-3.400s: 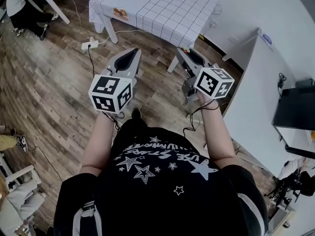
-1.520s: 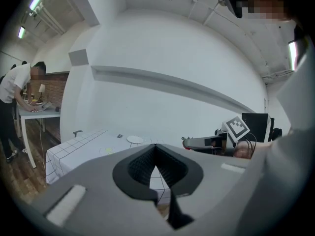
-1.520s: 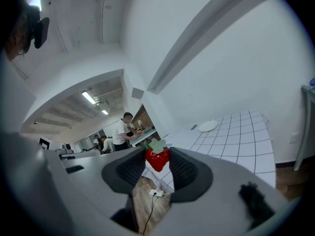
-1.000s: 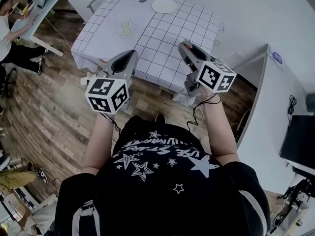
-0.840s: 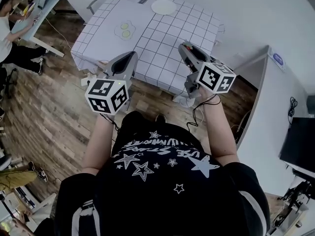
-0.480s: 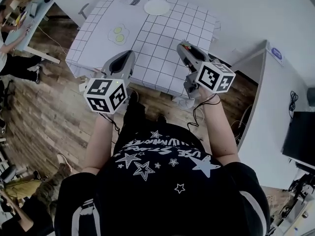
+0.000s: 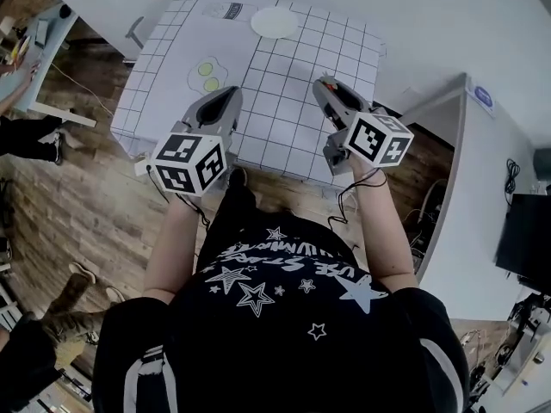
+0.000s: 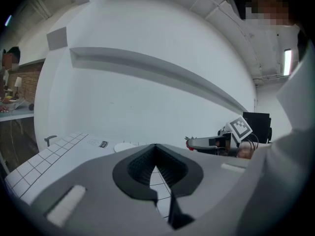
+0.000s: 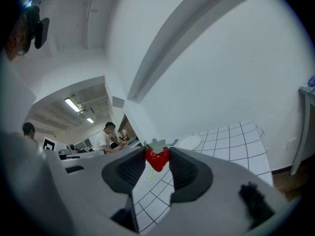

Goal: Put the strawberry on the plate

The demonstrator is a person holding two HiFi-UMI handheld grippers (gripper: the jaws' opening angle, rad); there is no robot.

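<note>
Both grippers have come forward over the checked table [image 7: 293, 101]. The right gripper [image 9: 157, 154] pinches the strawberry [image 9: 157, 160] above the table's near part, well short of the plate [image 7: 275, 21] at the far edge. The left gripper [image 8: 155, 147] is closed and empty.

the head view looks steeply down over the person's chest [image 7: 275, 291] onto the gridded table [image 7: 284, 84] ahead. each gripper view sits low, looking forward along its own jaws across that tabletop. all three share the white plate [image 7: 275, 21] near its far edge.
</note>
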